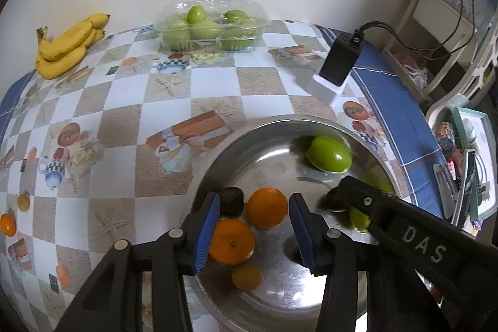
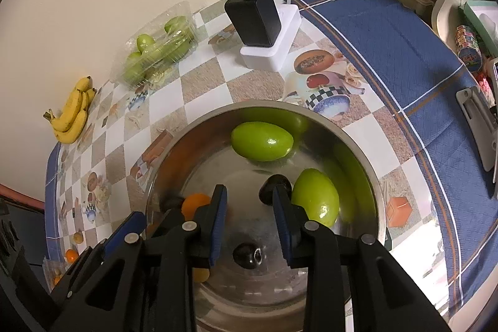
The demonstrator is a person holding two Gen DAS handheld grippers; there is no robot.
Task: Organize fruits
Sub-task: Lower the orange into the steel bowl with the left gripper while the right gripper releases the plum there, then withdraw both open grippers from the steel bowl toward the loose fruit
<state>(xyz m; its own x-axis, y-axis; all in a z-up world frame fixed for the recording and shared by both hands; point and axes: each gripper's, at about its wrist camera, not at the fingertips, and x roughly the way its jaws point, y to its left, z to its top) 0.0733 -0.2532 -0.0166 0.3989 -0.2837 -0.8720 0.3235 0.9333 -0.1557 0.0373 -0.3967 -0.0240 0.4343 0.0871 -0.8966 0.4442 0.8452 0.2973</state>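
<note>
Landmark: the steel bowl (image 1: 249,139) on the bench (image 1: 124,101). Both tools hang over it, angled steeply down.

Left tool (image 1: 253,234): jaws apart, released, gripping nothing. Two oranges (image 1: 267,207) lie in the bowl between and below its pads, untouched, with a dark plum (image 1: 232,200) beside the left pad and a small yellow fruit (image 1: 247,276) nearer the camera. Judgement: this tool has likely just delivered fruit here.

Right tool (image 2: 250,226): jaws narrow with empty space between the pads; nothing gripped. A dark fruit (image 2: 247,255) lies on the bowl floor under it, another (image 2: 267,190) touches its right pad, and two green fruits (image 2: 263,140) rest toward the far and right wall.

Beyond the bowl, against the wall: a clear tray of green fruits (image 1: 211,25) and bananas (image 1: 67,44), not yet gathered. A charger (image 2: 258,17) stands behind the bowl, clear of the work.
</note>
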